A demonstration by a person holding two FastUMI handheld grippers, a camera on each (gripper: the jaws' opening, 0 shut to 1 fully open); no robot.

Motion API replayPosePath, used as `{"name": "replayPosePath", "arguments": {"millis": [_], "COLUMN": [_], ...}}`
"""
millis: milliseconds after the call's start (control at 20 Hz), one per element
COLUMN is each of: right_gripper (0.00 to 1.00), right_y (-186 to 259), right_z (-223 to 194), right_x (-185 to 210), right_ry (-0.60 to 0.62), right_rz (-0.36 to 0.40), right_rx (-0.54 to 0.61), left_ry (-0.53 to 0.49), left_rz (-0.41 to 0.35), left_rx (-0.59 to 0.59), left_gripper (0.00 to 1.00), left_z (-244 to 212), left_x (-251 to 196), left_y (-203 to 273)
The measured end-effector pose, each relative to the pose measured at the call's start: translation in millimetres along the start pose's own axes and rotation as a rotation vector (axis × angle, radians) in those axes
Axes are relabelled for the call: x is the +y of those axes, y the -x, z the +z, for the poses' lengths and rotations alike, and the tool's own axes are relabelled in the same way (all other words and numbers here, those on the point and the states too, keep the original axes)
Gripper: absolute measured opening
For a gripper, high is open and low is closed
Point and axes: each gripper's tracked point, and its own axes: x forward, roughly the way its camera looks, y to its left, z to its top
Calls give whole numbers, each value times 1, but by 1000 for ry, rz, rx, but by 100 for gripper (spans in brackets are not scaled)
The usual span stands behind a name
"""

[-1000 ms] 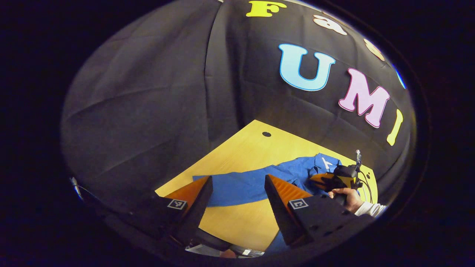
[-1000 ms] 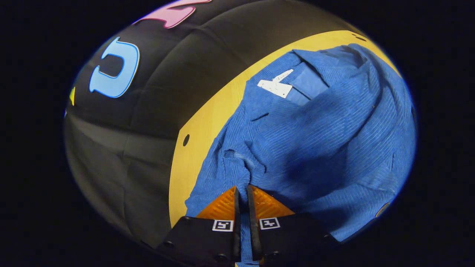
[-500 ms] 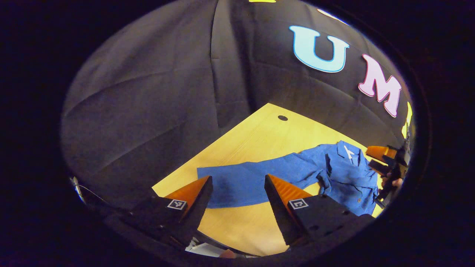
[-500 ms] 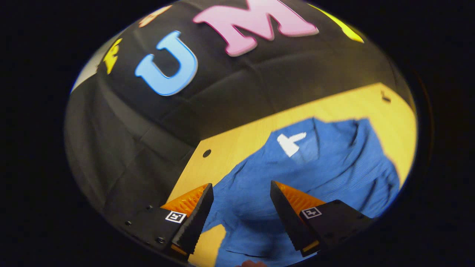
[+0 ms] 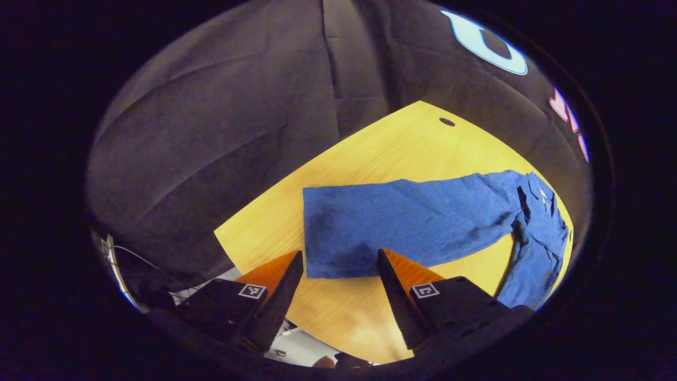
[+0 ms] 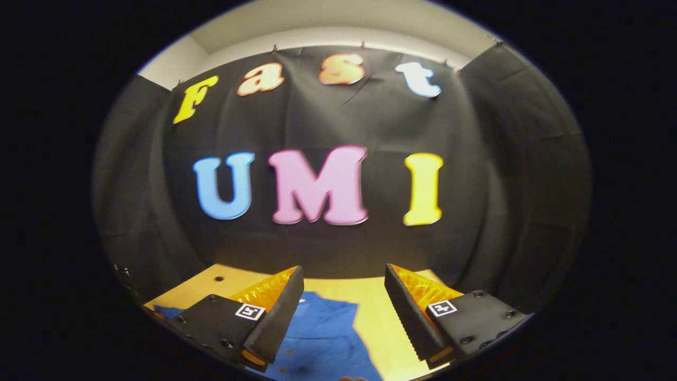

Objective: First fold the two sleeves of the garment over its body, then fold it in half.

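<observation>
Just beyond the left gripper's [image 5: 338, 264] spread, empty fingers, one blue garment [image 5: 423, 222] lies on the table [image 5: 370, 153]; the right gripper [image 6: 344, 296], also parted, hangs above it.

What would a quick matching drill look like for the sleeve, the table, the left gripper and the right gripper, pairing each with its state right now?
Things:
1. sleeve
2. table
3. left gripper
4. right gripper

States:
A. open, raised and facing the booth wall
B. stretched out flat, not folded over the body
C. open, just above the sleeve's cuff end
D. pale wood with a small dark hole

Pairs: 1-B, 2-D, 3-C, 4-A
</observation>
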Motion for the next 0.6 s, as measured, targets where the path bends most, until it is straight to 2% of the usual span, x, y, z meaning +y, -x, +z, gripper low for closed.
{"name": "replayPosePath", "arguments": {"millis": [100, 200, 250, 350, 400, 500, 550, 600], "right_gripper": [96, 96, 89, 89, 89, 93, 96, 95], "right_y": [13, 31, 38, 45, 44, 46, 47, 56], "right_z": [25, 46, 57, 81, 88, 96, 99, 100], "right_x": [-42, -67, -70, -62, -59, -53, -51, -49], "right_ry": [94, 163, 176, 189, 194, 180, 176, 180], "right_rz": [-88, -140, -151, -134, -127, -105, -95, -95], "right_rx": [-53, -94, -109, -149, -161, -165, -170, -174], "left_ry": [12, 32, 15, -34, -61, -103, -104, -96], "left_rz": [0, -4, -14, -60, -82, -122, -112, -117], "left_rx": [18, 13, -10, -20, -25, -29, -17, 0], "left_gripper": [83, 82, 82, 80, 72, 33, 14, 12], "left_z": [-8, -4, 0, 2, 4, 3, 5, 7], "left_x": [1, 2, 2, -4, -13, -28, -28, -25], "left_y": [-5, -5, -3, -4, -7, -13, -13, -14]}}
